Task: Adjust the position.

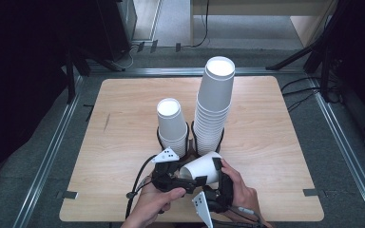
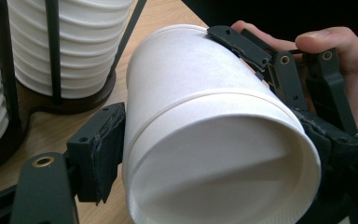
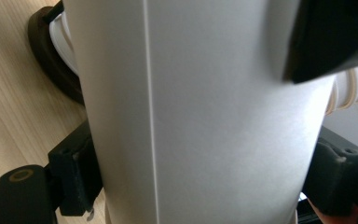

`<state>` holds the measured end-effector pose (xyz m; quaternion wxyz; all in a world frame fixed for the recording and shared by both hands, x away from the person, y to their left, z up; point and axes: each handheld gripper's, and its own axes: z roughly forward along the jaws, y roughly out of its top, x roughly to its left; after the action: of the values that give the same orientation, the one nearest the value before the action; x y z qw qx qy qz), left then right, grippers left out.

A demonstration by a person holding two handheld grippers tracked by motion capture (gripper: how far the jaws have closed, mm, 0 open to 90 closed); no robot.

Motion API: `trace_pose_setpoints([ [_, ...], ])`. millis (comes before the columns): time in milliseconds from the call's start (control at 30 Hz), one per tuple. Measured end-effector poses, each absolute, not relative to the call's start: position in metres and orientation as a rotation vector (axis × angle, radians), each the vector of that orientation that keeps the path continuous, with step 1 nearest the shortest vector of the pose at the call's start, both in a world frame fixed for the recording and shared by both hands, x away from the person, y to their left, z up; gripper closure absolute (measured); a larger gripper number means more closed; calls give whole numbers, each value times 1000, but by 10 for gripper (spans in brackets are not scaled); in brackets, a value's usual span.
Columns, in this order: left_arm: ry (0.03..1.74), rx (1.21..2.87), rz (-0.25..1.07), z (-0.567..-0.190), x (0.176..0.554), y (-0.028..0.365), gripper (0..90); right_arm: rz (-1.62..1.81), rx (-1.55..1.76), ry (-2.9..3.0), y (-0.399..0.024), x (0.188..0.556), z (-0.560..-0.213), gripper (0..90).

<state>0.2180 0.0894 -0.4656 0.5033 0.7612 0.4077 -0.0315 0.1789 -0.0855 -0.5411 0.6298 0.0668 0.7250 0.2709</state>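
A white paper cup (image 1: 202,166) lies on its side above the table's front edge, its base toward the cup stacks. My left gripper (image 1: 186,176) is shut on its mouth end; in the left gripper view both pads (image 2: 98,154) press the cup (image 2: 200,74) and its wide open end faces the camera. My right gripper (image 1: 209,172) is shut on the same cup nearer its base, and its black jaw lies across the cup's far end in the left gripper view. In the right gripper view the cup wall (image 3: 191,93) stands between the pads (image 3: 74,177). A raised ring runs round the cup; whether two are nested I cannot tell.
Two stacks of white cups stand in black wire holders just beyond the grippers: a short stack (image 1: 171,123) on the left and a tall stack (image 1: 214,104) on the right. The wooden table (image 1: 123,109) has bare wood to either side. Metal rails border it.
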Motion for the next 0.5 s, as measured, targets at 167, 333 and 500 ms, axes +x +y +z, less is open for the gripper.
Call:
trace_pose_setpoints([
  [167, 989, 1836, -76, -465, 218, 91, 209, 622, 154, 1660, -85, 179, -541, 137],
  [333, 986, 1831, -74, -464, 217, 92, 219, 627, 159, 1656, -85, 178, -541, 129],
  [500, 977, 1835, -71, -464, 217, 93, 231, 632, 147, 1648, -85, 178, -541, 113],
])
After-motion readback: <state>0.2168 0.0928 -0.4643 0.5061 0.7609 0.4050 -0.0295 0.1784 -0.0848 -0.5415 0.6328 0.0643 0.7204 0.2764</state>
